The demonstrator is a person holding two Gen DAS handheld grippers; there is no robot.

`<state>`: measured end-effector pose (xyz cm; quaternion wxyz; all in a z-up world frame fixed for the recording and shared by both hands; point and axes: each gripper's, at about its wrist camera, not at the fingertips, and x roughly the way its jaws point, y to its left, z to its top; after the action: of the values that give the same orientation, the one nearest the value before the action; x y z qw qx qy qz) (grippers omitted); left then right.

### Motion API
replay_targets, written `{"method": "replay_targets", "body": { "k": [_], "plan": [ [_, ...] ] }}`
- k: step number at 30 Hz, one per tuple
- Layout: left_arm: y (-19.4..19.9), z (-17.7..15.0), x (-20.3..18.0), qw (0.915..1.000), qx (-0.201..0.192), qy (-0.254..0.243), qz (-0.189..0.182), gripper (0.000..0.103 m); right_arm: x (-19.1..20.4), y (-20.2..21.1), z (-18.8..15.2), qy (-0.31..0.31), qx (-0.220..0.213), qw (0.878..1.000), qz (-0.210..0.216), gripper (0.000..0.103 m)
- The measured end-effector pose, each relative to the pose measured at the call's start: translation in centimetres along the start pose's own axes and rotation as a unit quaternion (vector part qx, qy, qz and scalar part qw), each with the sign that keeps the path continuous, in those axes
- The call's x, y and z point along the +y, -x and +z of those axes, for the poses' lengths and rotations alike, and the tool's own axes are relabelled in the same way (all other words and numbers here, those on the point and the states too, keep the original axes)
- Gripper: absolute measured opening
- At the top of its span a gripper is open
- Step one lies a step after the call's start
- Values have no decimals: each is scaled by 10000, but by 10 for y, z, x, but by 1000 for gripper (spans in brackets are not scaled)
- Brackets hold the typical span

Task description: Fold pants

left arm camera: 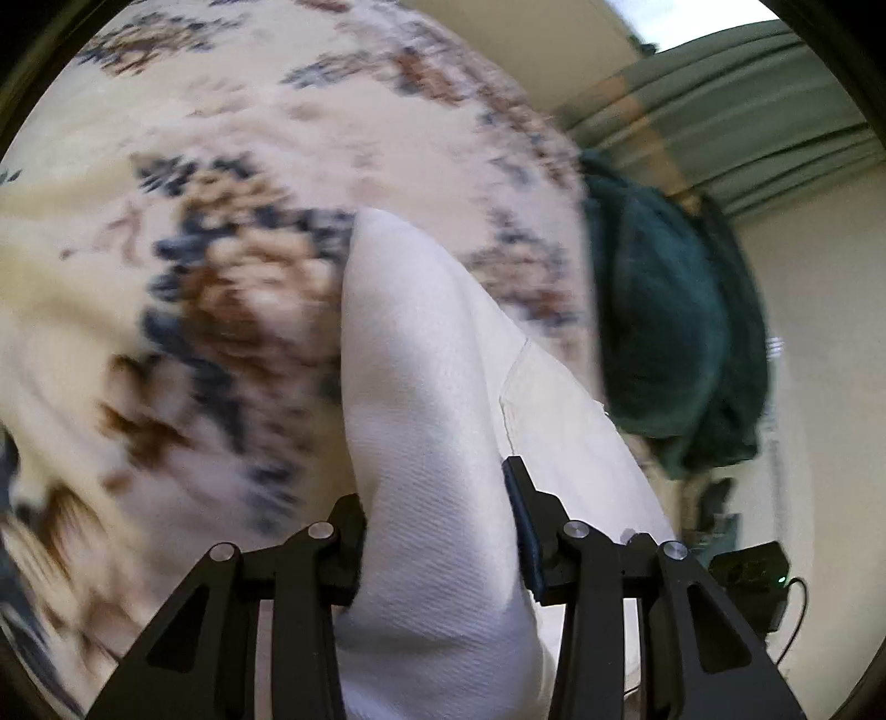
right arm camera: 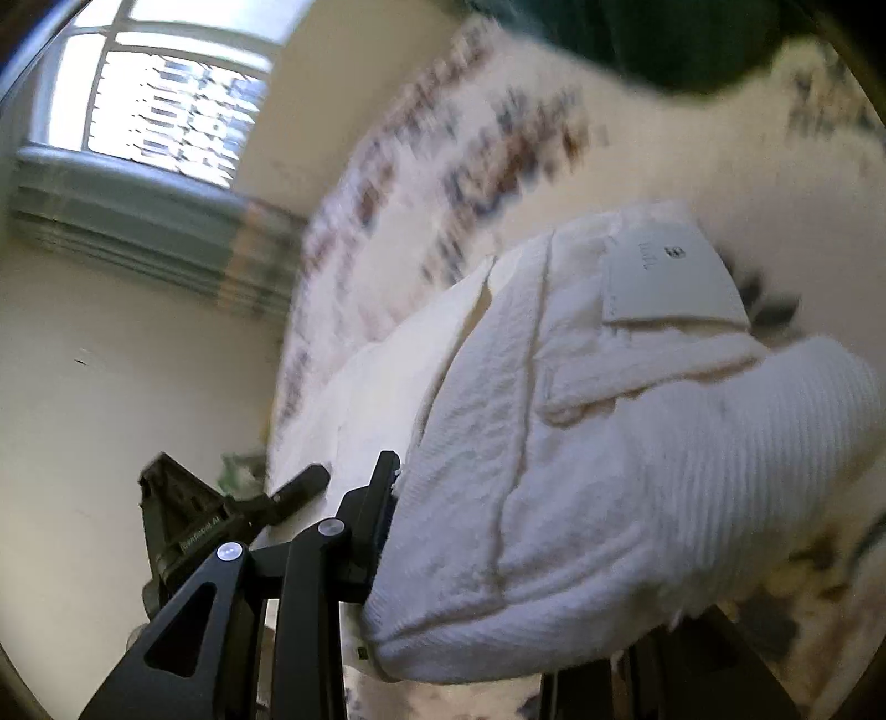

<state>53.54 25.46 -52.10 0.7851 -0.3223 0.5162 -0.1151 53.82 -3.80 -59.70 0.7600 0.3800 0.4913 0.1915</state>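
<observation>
The white pants (left arm camera: pixel 426 399) are lifted over a floral blanket (left arm camera: pixel 221 277). My left gripper (left arm camera: pixel 437 531) is shut on a thick fold of them, the cloth bulging forward between the fingers. In the right wrist view the pants (right arm camera: pixel 581 471) fill the lower right, waistband and a white label (right arm camera: pixel 670 282) showing. My right gripper (right arm camera: pixel 498 554) is shut on the pants; only its left finger (right arm camera: pixel 371 515) shows, the other is hidden by cloth. The left gripper (right arm camera: pixel 221 526) shows at the lower left of that view.
A dark green garment (left arm camera: pixel 664 332) lies on the blanket to the right; it also shows in the right wrist view (right arm camera: pixel 637 39). Cream walls, a window (right arm camera: pixel 166 99) and green curtains (left arm camera: pixel 747 122) surround. A black device with cable (left arm camera: pixel 753 576) sits low right.
</observation>
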Motion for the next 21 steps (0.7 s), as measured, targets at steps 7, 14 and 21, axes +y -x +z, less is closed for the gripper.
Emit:
{"method": "replay_targets", "body": {
  "k": [7,14,21],
  "plan": [
    [3,-40,35,9997,183,-22,167,40,-40,2,-30,-344,384,9967,-620,48],
    [26,-61,40,9993,116,39,352,40,-45,25,-37,-263,509,9903,-1268,48],
    [46,-77,22,9952,130,-284,930,40,-20,57,-35,447,522,9682,-2407,51]
  ]
}}
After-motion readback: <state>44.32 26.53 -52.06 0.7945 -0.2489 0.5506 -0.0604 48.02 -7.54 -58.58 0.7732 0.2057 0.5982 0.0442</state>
